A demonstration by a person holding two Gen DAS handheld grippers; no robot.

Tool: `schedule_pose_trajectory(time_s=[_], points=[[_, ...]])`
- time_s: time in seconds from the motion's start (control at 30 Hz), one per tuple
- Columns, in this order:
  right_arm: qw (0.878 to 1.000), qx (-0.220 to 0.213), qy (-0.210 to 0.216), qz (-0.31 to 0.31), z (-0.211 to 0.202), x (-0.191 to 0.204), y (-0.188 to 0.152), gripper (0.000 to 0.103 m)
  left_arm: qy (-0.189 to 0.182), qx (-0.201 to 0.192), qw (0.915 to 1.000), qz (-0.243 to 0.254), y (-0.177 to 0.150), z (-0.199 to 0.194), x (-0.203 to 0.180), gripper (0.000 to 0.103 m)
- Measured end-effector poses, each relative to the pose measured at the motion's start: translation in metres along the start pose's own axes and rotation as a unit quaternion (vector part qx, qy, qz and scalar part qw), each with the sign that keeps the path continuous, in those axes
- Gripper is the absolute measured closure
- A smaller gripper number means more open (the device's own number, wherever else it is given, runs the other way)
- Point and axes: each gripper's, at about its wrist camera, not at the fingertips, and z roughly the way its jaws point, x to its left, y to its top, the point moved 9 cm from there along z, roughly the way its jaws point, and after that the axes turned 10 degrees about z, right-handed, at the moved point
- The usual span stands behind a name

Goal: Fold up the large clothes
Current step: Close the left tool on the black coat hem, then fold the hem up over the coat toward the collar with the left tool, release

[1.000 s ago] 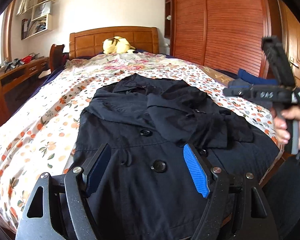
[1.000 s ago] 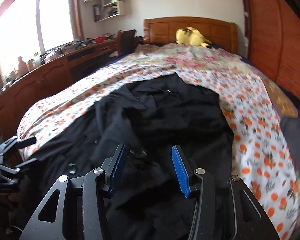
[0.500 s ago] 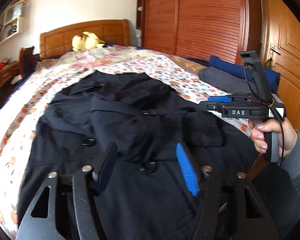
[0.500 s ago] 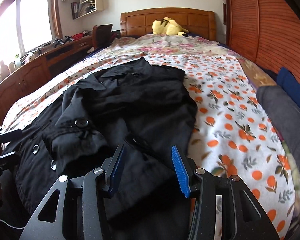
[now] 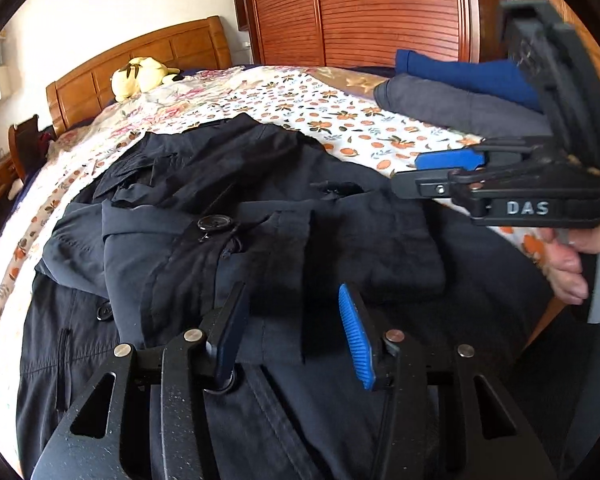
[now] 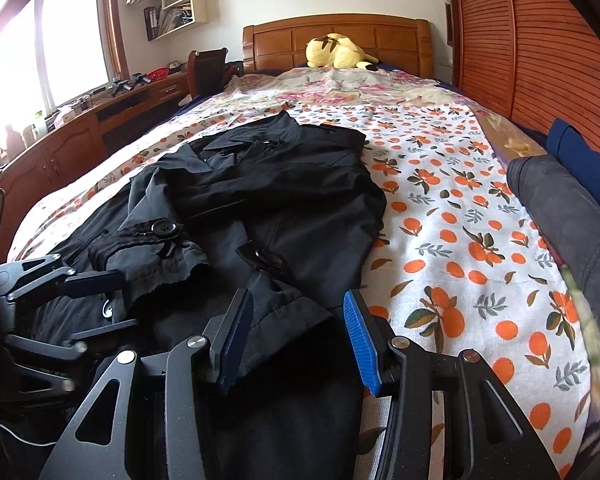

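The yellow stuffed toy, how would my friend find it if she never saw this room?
Start at the big bed with the orange-fruit sheet and look to its far end, at the wooden headboard. The yellow stuffed toy lies right in front of it, by itself. It is the only yellow, fluffy thing; the dark coat and folded clothes lie much nearer.

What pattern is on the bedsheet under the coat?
White bedsheet printed with orange fruit and green leaves; clearest in the right wrist view.
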Motion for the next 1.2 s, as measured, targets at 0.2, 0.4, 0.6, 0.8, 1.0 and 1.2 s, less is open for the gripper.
schedule_pose_trajectory(time_s=[0.2, 0.4, 0.6, 0.8, 1.0, 1.2], points=[[1.0, 0.0, 0.0, -0.002, -0.001, -0.001, -0.002, 0.054, 0.043, 0.038, 0.9979, 0.03, -0.011, 0.015, 0.004, 0.055], [1.0, 0.004, -0.006, -0.001, 0.003, 0.0, -0.002, 0.054, 0.044, 0.036, 0.9982, 0.02, -0.017, 0.01, 0.016, 0.091], [1.0, 0.005, -0.005, -0.014, 0.007, 0.009, 0.0, 0.054, 0.072, -0.014, 0.9971, -0.017, -0.004, -0.033, 0.049, 0.097], [1.0, 0.009, -0.008, -0.021, 0.016, 0.012, 0.0, 0.054, 0.118, -0.044, 0.9897, -0.069, -0.008, -0.074, 0.112, 0.098], [0.999, 0.01, -0.015, -0.027, 0.02, 0.015, 0.0, 0.054, 0.133, -0.054, 0.9823, -0.12, -0.029, -0.09, 0.155, 0.098], [0.999, 0.013, -0.023, -0.03, 0.024, 0.011, -0.001, 0.054, 0.144, -0.049, 0.9791, -0.135, -0.047, -0.093, 0.168, 0.098]])
